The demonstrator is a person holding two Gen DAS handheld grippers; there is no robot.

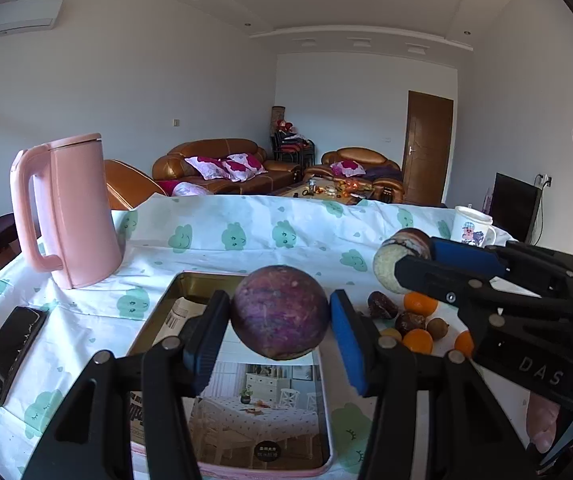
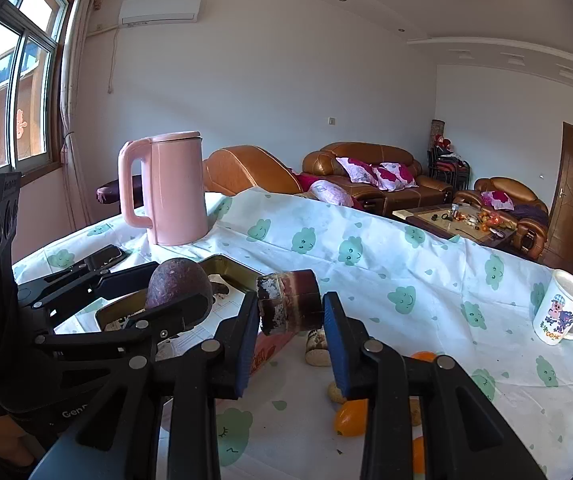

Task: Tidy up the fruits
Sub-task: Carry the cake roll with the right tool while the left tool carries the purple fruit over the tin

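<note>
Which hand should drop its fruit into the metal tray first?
Probably the left. Its tongs hold the round purple fruit right above the tray, so it likely only needs lowering. The right tongs hold their fruit beside the tray, over the tablecloth.

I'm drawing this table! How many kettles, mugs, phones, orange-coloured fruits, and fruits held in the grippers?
kettle: 1
mug: 1
phone: 1
orange fruits: 3
held fruits: 2, purple fruit in left gripper, mottled fruit in right gripper
Total: 8
</note>
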